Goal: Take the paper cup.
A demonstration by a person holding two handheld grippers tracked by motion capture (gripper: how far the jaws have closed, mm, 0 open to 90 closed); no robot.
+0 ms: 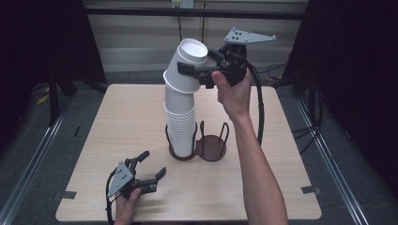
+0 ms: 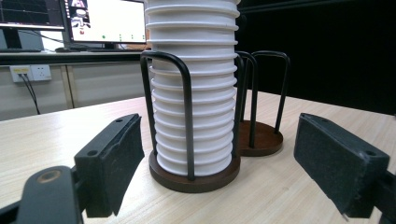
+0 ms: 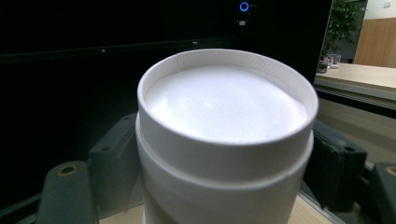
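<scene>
White paper cups (image 1: 180, 123) stand upside down in a tall stack inside the left ring of a dark two-ring wire holder (image 1: 210, 147), which sits near the middle of the bench (image 1: 117, 122), a little toward its far edge. Your right gripper (image 1: 190, 70) is clamped on the topmost cup (image 1: 187, 65), one jaw on each side of it, and that cup leans to the right, tilted off the line of the stack while its rim still overlaps the cup below. In the right gripper view the cup's flat bottom (image 3: 224, 102) faces the camera between the two pads. The holder's right ring stands just beside the stack. Your left gripper (image 1: 152, 168) rests low near the bench's near left corner, jaws spread wide, pointing toward the holder.
</scene>
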